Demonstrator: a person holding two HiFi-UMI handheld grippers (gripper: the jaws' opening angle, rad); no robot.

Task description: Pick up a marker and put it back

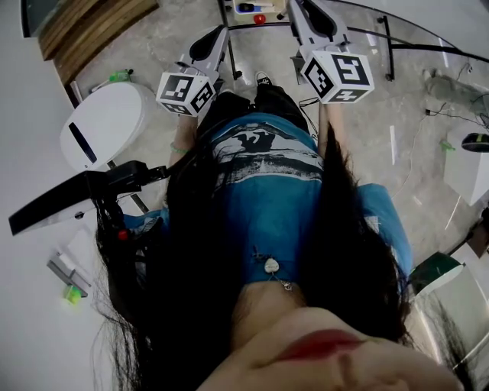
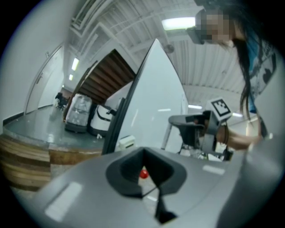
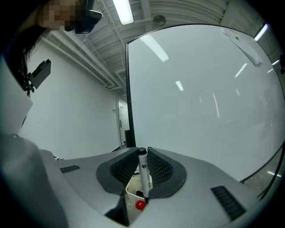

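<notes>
In the head view, a person in a blue printed shirt (image 1: 267,191) is holding both grippers out ahead, toward a small red round knob (image 1: 260,17) at the top edge. The left gripper (image 1: 220,38) is pointing in from below and left of the knob, apart from it. The right gripper (image 1: 299,11) is pointing in just to the right of the knob. A round white plastic seat (image 1: 107,122) is standing well to the left of the knob and below it. The marker is too small to make out here.

In the left gripper view, that gripper's dark pads are lying pressed together at their tips, with nothing between them. The red knob is showing beyond them, through the slit under the tips. A large white whiteboard with a black frame (image 2: 156,98) is rising above the knob. Pale wooden steps (image 2: 22,164) are lying to the left of the knob.

In the right gripper view, the ribbed dark pads are clenching a white-barrelled marker with a black cap (image 3: 143,171), one pad on each side of it. The marker is standing upright directly above the knob. Its lower end is reaching into the mouth of a small white open holder (image 3: 132,190), which is sitting just above the knob. Whether the marker is touching the holder's bottom cannot be told. The whiteboard is filling the view above and to the right of the knob.
</notes>
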